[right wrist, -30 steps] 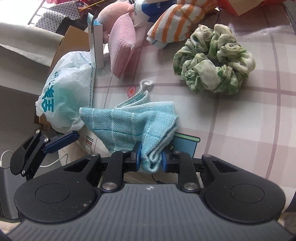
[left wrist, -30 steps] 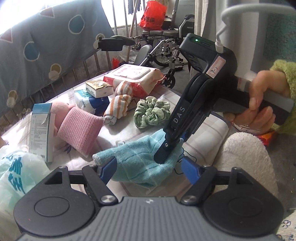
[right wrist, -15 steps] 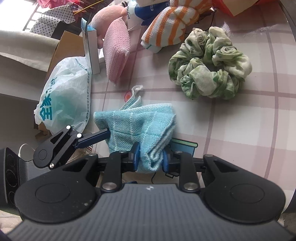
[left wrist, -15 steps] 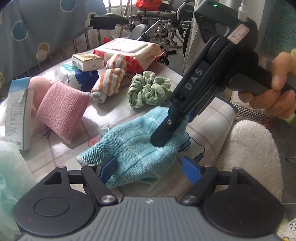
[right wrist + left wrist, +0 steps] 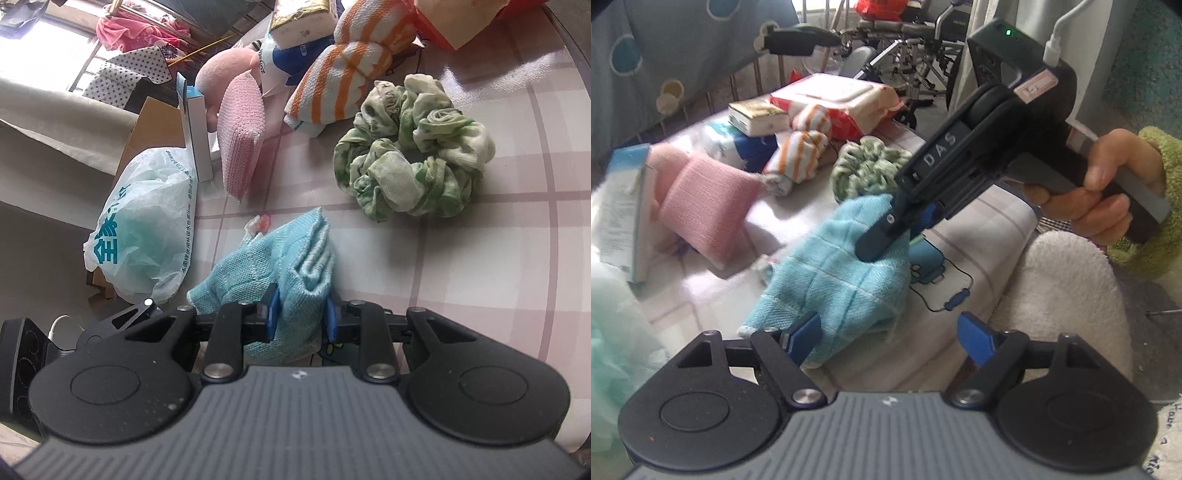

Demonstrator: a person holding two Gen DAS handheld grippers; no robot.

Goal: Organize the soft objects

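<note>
A light blue woven cloth point(image 5: 834, 280) point(image 5: 280, 269) lies bunched near the table's front edge. My right gripper point(image 5: 301, 319) is shut on its near fold; in the left wrist view the right gripper point(image 5: 886, 232) presses into the cloth from the right, held by a hand in a green sleeve point(image 5: 1104, 195). My left gripper point(image 5: 890, 338) is open and its jaws are opening; the left blue pad point(image 5: 801, 336) overlaps the cloth's near corner, the right pad point(image 5: 975, 338) stands clear of it. A green scrunchie point(image 5: 410, 170) lies beyond.
On the checked tablecloth point(image 5: 517, 258) sit a pink knitted pad point(image 5: 242, 136), an orange-striped rolled cloth point(image 5: 340, 70), a white-and-blue carton point(image 5: 195, 129), tissue packs and a wet-wipes pack point(image 5: 834, 96). A plastic bag point(image 5: 144, 225) hangs at the left edge. A white fluffy cushion point(image 5: 1063, 295) lies right.
The left gripper has sunk closer to the cloth and its jaws have widened. The right gripper has drawn the cloth into a taller, tighter bunch.
</note>
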